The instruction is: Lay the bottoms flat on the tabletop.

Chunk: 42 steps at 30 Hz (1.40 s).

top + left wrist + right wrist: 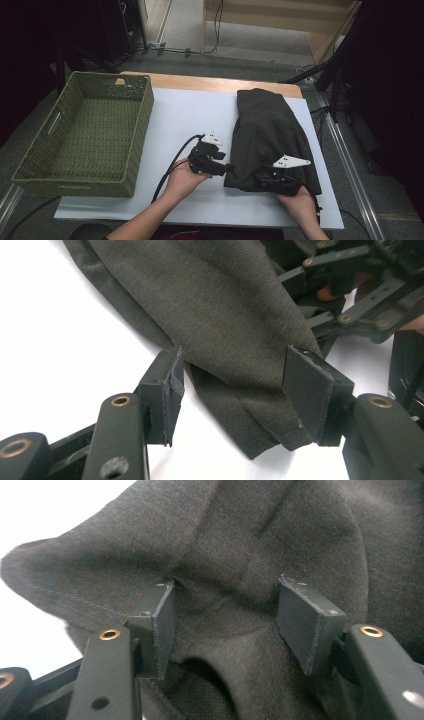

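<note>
High view: a dark garment (270,135) lies folded on the right half of the white sheet covering the table (190,120); the left tongs (227,168) reach its near left corner from the side, and the right tongs (260,181) sit on its near edge. A green woven basket (85,135) stands well apart at the table's left. Left gripper view: the left tongs (232,390) stand open, the garment's corner (220,315) lying loose between the pads; the other tongs' black linkage sits at the upper right. Right gripper view: the right tongs (225,625) are open too, a rumpled fold of the garment (240,540) bulging between the pads, unpinched.
</note>
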Each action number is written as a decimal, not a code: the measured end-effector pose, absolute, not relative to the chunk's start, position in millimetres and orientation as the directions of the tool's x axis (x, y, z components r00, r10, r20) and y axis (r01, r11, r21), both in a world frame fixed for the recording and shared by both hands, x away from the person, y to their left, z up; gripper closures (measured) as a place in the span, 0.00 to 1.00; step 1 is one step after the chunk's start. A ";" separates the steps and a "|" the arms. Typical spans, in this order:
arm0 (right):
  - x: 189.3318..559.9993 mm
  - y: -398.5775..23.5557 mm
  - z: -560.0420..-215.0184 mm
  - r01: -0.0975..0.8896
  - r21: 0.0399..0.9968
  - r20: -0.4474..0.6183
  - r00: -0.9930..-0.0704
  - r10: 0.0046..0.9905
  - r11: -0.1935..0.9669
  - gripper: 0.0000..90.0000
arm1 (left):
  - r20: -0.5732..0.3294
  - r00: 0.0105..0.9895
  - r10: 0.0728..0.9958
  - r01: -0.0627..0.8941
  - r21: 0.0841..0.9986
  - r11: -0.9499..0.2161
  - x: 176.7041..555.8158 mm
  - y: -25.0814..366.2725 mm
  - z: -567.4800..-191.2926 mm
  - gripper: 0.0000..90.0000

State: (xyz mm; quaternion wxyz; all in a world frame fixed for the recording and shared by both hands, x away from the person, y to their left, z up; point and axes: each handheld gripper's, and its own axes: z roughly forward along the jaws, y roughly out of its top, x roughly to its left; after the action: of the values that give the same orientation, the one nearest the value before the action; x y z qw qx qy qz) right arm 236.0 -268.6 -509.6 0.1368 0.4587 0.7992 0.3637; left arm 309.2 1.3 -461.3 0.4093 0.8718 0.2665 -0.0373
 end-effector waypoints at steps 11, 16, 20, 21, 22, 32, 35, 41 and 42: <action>234.3 -267.1 -500.5 0.699 0.636 0.187 -0.552 0.813 0.328 0.94 | -0.293 0.849 0.440 0.506 0.692 -0.515 311.4 2.2 -463.7 0.47; 213.7 -269.6 -482.7 0.679 0.671 0.210 -0.559 0.802 0.298 0.94 | -0.297 0.844 0.446 0.511 0.699 -0.500 312.8 4.7 -462.0 0.47; 199.8 -272.9 -472.1 0.666 0.698 0.225 -0.554 0.801 0.264 0.94 | -0.295 0.842 0.451 0.512 0.699 -0.499 313.7 5.5 -461.8 0.46; 195.7 -273.3 -469.6 0.661 0.705 0.229 -0.556 0.799 0.258 0.94 | -0.295 0.841 0.454 0.513 0.701 -0.495 314.4 6.2 -461.7 0.45; 193.5 -273.7 -468.4 0.653 0.712 0.222 -0.558 0.800 0.257 0.93 | -0.294 0.840 0.456 0.513 0.702 -0.494 314.8 6.5 -461.5 0.45; 190.7 -300.2 -460.8 0.624 0.755 0.187 -0.496 0.848 0.199 0.64 | -0.300 0.839 0.453 0.517 0.698 -0.496 315.4 6.7 -461.8 0.43; 191.8 -313.8 -458.1 0.621 0.766 0.183 -0.460 0.869 0.168 0.63 | -0.304 0.838 0.452 0.520 0.697 -0.494 316.0 6.5 -462.4 0.43; 190.8 -331.8 -455.6 0.612 0.780 0.174 -0.412 0.894 0.130 0.58 | -0.303 0.838 0.453 0.519 0.698 -0.494 316.0 6.5 -462.2 0.44; 191.6 -333.4 -456.6 0.620 0.773 0.166 -0.400 0.901 0.133 0.58 | -0.305 0.838 0.453 0.520 0.696 -0.494 316.1 6.1 -462.7 0.44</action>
State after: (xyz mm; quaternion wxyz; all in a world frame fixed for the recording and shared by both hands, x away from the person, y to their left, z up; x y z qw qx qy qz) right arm 191.6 -333.4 -456.6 0.1736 0.5195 0.7323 0.4046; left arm 316.1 6.1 -462.7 0.4166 0.8633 0.2819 -0.0404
